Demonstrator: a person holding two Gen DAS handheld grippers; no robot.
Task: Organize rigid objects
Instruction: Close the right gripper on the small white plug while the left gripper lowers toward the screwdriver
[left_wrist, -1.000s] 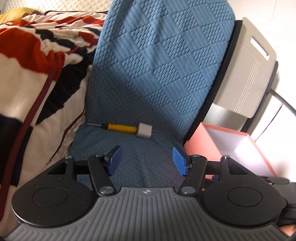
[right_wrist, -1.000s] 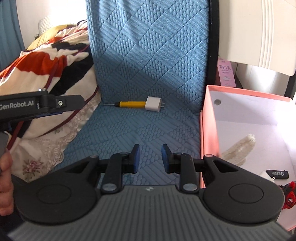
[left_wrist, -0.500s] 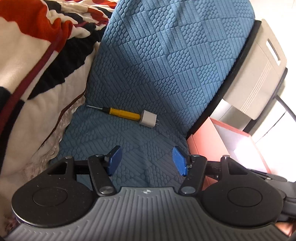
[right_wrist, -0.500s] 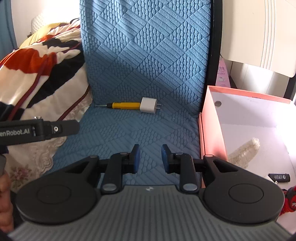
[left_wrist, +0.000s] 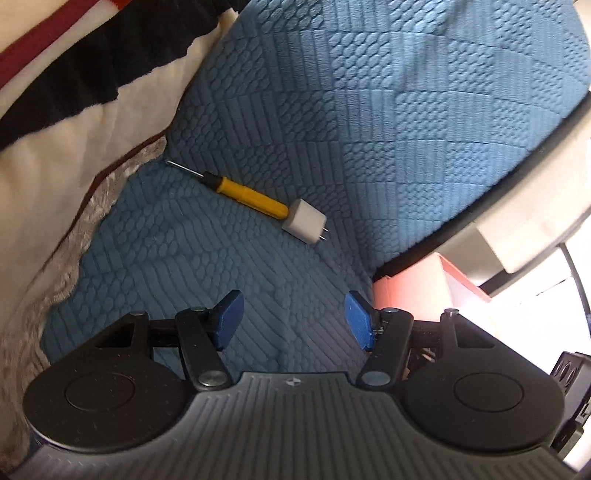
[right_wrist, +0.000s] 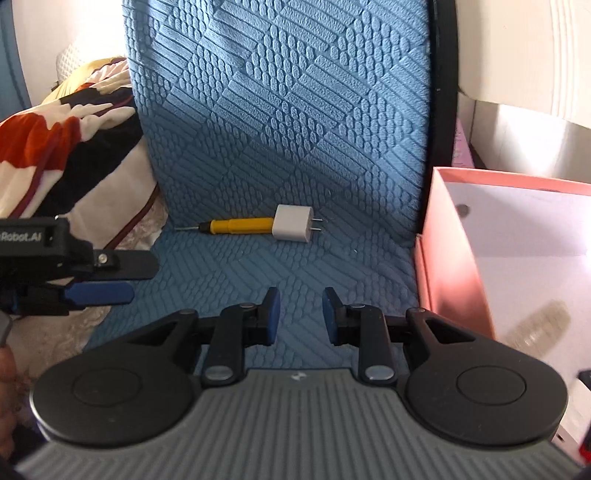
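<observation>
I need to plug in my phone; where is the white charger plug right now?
In both wrist views the white charger plug lies on the blue seat cushion near the backrest crease, touching the yellow screwdriver's handle end, prongs toward the pink box.

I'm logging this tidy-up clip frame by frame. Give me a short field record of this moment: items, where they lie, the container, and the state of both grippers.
surface: blue quilted seat cushion
item 1: yellow-handled screwdriver, lying flat at the seat's back crease
item 2: white cube plug adapter, at the screwdriver's handle end, prongs pointing towards the box
container: pink cardboard box, open, right of the seat
left gripper: open, empty, short of both items
right gripper: open, empty, narrower gap
beside seat: striped blanket
</observation>
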